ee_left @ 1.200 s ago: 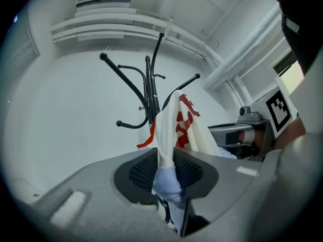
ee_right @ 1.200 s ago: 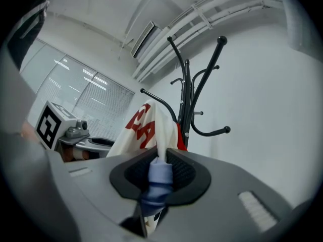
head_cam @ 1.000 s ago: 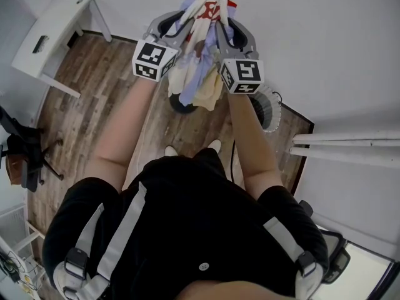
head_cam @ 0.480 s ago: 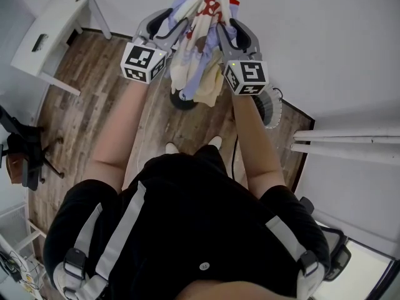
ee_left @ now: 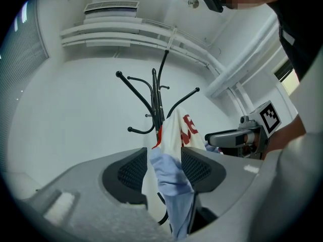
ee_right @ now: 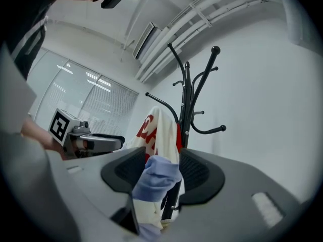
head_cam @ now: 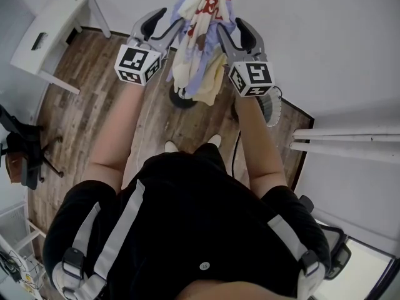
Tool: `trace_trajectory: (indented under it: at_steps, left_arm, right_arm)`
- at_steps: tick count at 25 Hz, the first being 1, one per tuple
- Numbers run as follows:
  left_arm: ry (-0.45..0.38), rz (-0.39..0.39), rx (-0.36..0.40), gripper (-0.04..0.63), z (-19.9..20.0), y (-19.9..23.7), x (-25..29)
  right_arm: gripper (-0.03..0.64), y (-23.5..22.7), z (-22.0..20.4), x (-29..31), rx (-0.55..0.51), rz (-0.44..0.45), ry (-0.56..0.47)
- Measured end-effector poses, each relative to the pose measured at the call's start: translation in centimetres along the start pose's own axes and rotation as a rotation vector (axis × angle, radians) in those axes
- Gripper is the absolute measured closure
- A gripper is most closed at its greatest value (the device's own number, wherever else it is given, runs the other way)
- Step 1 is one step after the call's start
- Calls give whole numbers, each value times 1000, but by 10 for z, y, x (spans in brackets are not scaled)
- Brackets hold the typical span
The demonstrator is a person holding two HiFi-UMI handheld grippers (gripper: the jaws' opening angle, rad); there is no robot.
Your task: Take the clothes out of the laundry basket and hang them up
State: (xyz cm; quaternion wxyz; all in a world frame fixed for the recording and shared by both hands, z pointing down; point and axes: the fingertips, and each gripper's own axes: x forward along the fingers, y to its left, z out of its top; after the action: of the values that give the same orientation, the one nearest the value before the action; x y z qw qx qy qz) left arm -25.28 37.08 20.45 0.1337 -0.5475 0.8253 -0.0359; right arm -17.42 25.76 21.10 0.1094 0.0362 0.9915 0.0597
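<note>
**Q:** Why do the left tool (head_cam: 165,22) and the right tool (head_cam: 231,33) flank the garment (head_cam: 200,36)?

**A:** It hangs from a hook (ee_right: 160,102) of the coat stand (ee_right: 187,95). Each tool's jaws have just been opening, with the cloth slack between parted pads, apparently to leave its weight on the hook.

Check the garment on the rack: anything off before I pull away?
The garment hangs bunched in a wad from one hook of the coat rack, not spread out. Its folds lie between the open jaws of the left gripper and right gripper, which have just been opening; backing off might drag it.
</note>
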Motion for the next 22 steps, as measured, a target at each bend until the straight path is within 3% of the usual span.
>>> trace_trajectory:
  at_steps: [10, 16, 21, 22]
  left_arm:
    - [1, 6, -20, 371, 5, -16, -15]
    - [5, 37, -23, 371, 15, -41, -35]
    - [49, 8, -28, 403, 20, -81, -60]
    - [63, 5, -36, 435, 18, -90, -67]
  right_arm:
    - [397, 3, 12, -27, -14, 14, 0]
    - [399, 14, 17, -53, -9, 76, 0]
    - [457, 31, 12, -89, 57, 146, 21]
    - [476, 35, 9, -97, 67, 156, 30]
